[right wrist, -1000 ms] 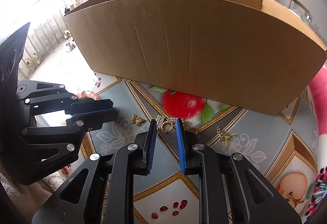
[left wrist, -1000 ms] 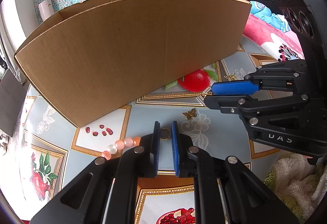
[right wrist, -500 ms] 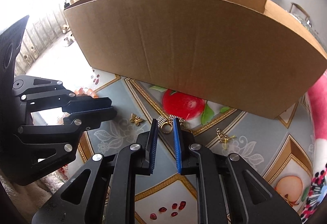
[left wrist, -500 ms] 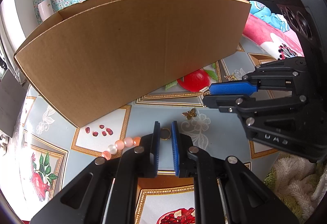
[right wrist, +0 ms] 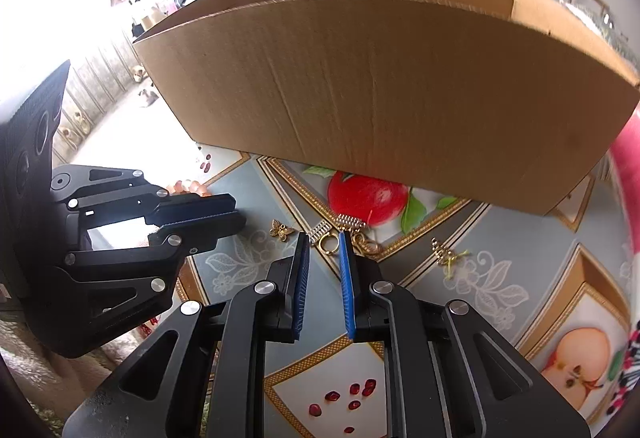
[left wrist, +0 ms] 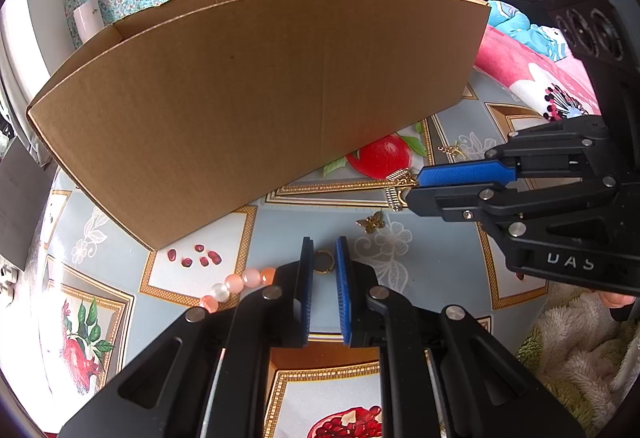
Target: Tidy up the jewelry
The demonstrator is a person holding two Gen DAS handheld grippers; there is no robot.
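- Left gripper (left wrist: 324, 258) jaws stand nearly together, with a small gold ring (left wrist: 323, 262) between the blue tips; they appear to clamp it against the tablecloth (left wrist: 432, 270).
- Right gripper (right wrist: 324, 246) jaws have just been closing, and a gold hoop earring (right wrist: 326, 244) sits in the narrow gap at their tips; whether the pads yet press on it I cannot tell.
- Straight ahead of both jaws, just beyond the held pieces, stands the cardboard box (right wrist: 360, 98), its long wall running crosswise, open top above tip level.
- Beside the right jaws lie a butterfly charm (right wrist: 280, 229) and another earring (right wrist: 446, 256); pink beads (left wrist: 240, 284) lie beside the left jaws.
- Likely next: lift up over the wall.
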